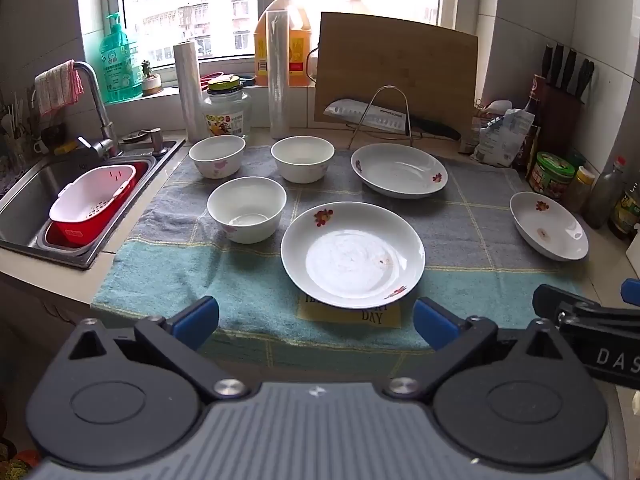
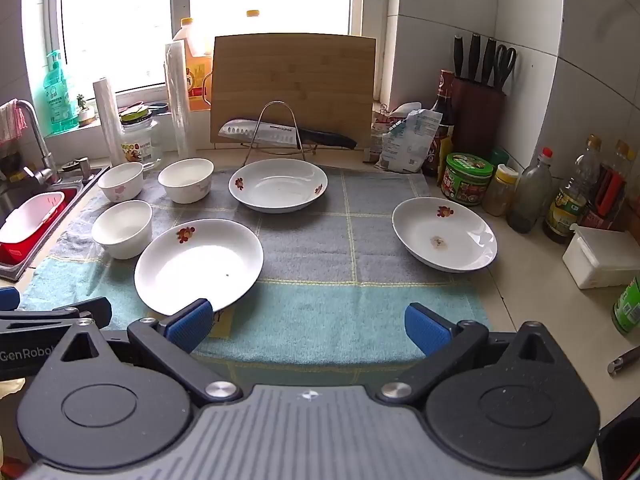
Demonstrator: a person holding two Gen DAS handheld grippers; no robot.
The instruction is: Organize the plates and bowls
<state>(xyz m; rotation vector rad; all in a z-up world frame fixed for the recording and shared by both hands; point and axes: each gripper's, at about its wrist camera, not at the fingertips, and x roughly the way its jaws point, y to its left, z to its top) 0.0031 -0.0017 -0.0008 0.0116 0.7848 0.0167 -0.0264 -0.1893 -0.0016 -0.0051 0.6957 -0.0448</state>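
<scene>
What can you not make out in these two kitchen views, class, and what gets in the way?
- Window: right view, the outdoors is washed out by glare.
- Knife: left view, its middle is crossed by the wire rack.
- Sink: right view, cut off by the left edge.
- Near plate: right view, its front rim is hidden behind the right gripper.

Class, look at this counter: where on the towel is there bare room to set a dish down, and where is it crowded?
Free: the grey squares of the towel between the near plate, the far plate and the right-hand plate, plus the teal strip along the front. Crowded: the left, where three bowls cluster, and the bottles on the right.
</scene>
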